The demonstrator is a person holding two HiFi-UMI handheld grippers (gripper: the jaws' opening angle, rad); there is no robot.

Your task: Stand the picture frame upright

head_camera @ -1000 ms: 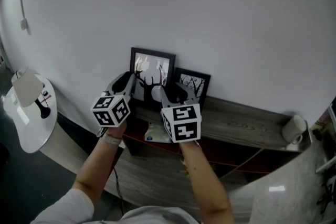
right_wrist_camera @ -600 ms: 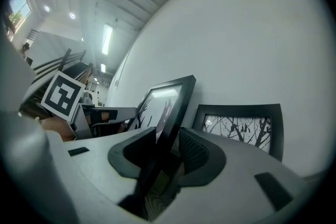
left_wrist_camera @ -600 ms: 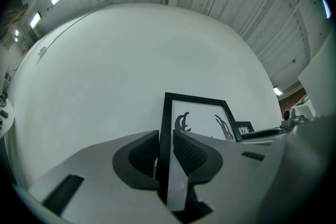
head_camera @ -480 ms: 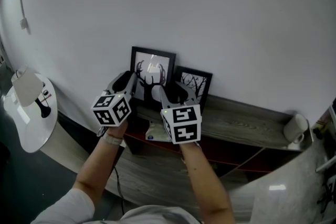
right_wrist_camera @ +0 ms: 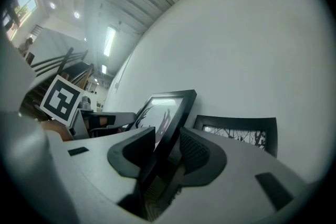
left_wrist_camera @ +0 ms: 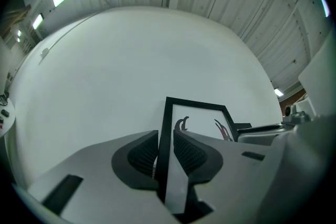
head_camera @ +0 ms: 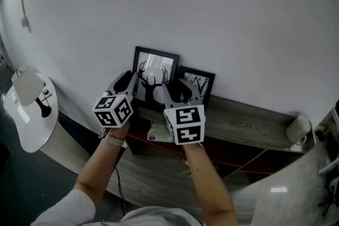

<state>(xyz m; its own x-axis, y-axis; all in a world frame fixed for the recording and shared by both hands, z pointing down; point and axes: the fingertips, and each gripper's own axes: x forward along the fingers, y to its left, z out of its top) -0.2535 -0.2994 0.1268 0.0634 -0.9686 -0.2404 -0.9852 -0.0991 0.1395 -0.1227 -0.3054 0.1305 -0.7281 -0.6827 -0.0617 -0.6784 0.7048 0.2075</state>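
The black picture frame (head_camera: 155, 69) with a deer silhouette stands nearly upright on the wooden shelf (head_camera: 249, 124), leaning towards the white wall. My left gripper (head_camera: 132, 83) grips its left edge. In the left gripper view that edge (left_wrist_camera: 167, 123) runs between the pads, and the left gripper (left_wrist_camera: 165, 152) is shut on it. My right gripper (head_camera: 175, 88) straddles the frame's right edge. In the right gripper view the frame (right_wrist_camera: 168, 107) sits between the jaws of the right gripper (right_wrist_camera: 168, 147). Those jaws have just been opening and stand slightly clear of the frame.
A smaller black frame with a tree print (head_camera: 197, 83) leans on the wall just right of the deer frame. A pale roll (head_camera: 296, 128) lies at the shelf's right end. A white round table (head_camera: 26, 119) stands at the far left. A packet (head_camera: 159, 135) lies on a lower red board.
The deer frame has tipped a little further up and back towards the wall, and its glare has shifted. Both grippers have stayed at its edges, barely moving.
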